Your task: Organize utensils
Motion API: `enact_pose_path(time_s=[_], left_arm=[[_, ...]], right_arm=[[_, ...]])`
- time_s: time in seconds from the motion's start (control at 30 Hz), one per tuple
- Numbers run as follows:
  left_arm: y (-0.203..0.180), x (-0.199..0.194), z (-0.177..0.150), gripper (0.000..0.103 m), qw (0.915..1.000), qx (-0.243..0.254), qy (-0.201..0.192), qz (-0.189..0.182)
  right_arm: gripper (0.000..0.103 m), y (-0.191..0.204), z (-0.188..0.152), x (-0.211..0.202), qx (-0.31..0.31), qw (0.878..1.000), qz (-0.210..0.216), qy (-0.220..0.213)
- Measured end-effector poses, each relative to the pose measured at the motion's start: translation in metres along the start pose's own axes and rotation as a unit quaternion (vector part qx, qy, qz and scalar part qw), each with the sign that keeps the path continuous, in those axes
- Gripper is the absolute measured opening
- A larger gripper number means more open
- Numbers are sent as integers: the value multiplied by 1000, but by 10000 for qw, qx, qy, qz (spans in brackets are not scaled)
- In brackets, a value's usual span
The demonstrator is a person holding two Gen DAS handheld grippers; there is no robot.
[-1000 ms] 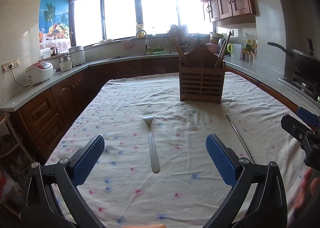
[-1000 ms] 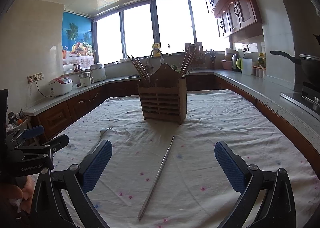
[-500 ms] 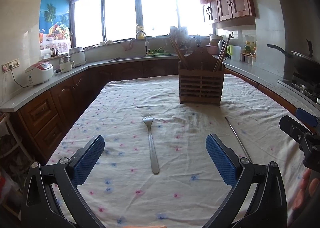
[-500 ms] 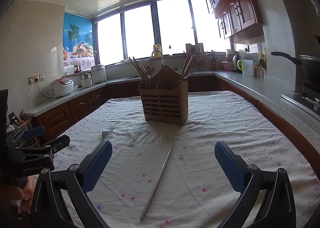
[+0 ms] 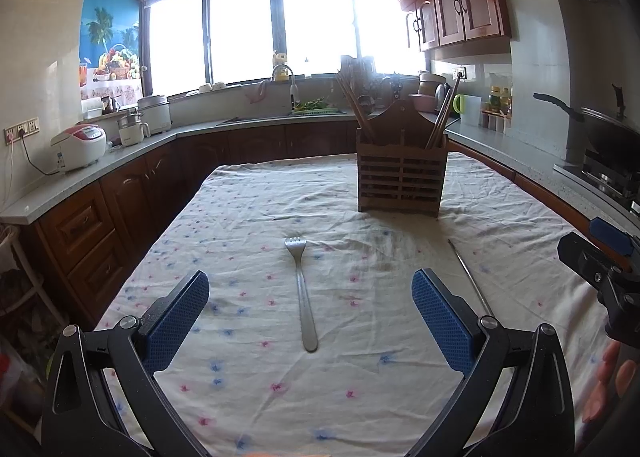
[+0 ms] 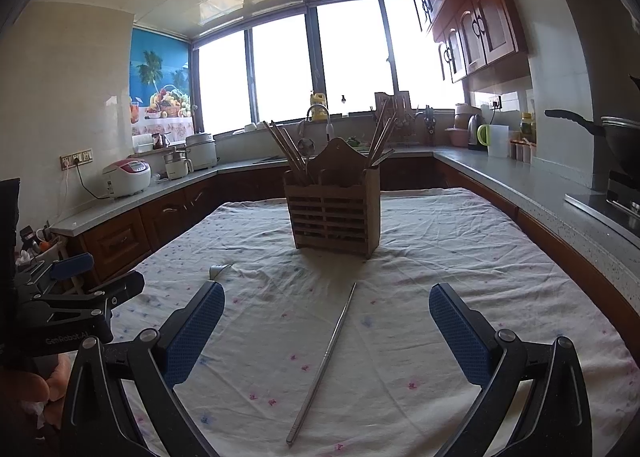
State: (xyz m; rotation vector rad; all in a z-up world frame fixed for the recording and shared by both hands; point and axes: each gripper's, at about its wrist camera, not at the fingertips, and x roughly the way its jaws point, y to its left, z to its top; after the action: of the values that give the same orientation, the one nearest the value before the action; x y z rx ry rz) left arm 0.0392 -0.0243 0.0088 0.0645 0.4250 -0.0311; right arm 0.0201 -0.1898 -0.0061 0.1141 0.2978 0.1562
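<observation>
Here, largest first.
Bench (image 5: pixel 248 217): one, covered by a white cloth with small pink and blue flowers; wide bare cloth lies on every side of the utensils, and its left and right edges run close to the kitchen counters.
Holder (image 5: pixel 401 173): one slatted wooden caddy, upright at the far middle of the bench; chopsticks lean out of its left and right compartments, count unclear.
Left claw (image 5: pixel 310 317): wide open, holding nothing, blue pads either side of the fork.
Right claw (image 6: pixel 326 327): wide open, empty, straddling the metal chopstick.
Fork (image 5: pixel 303 289): one, flat on the cloth, tines toward the holder.
Metal chopstick (image 6: pixel 324 361): one seen, lying flat right of the fork, well apart from it.
</observation>
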Motion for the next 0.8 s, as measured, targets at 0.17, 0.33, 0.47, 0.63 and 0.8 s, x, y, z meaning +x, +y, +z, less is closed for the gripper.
enact_pose_path(time_s=[0.17, 0.33, 0.47, 0.63, 0.8], left_arm=[[0, -1, 0, 103, 10000, 5, -6, 1], [2, -2, 0, 103, 10000, -21, -21, 14], [3, -2, 0, 103, 10000, -23, -21, 25], [3, -3, 0, 103, 10000, -22, -24, 7], [3, -2, 0, 103, 10000, -36, -19, -10]], right_arm=[[103, 0, 0, 0, 1, 10000, -6, 3], [103, 0, 1, -1, 11, 10000, -1, -7], [103, 0, 1, -1, 12, 10000, 3, -6], [103, 0, 1, -2, 20, 10000, 13, 9], [103, 1, 1, -2, 11, 10000, 25, 17]])
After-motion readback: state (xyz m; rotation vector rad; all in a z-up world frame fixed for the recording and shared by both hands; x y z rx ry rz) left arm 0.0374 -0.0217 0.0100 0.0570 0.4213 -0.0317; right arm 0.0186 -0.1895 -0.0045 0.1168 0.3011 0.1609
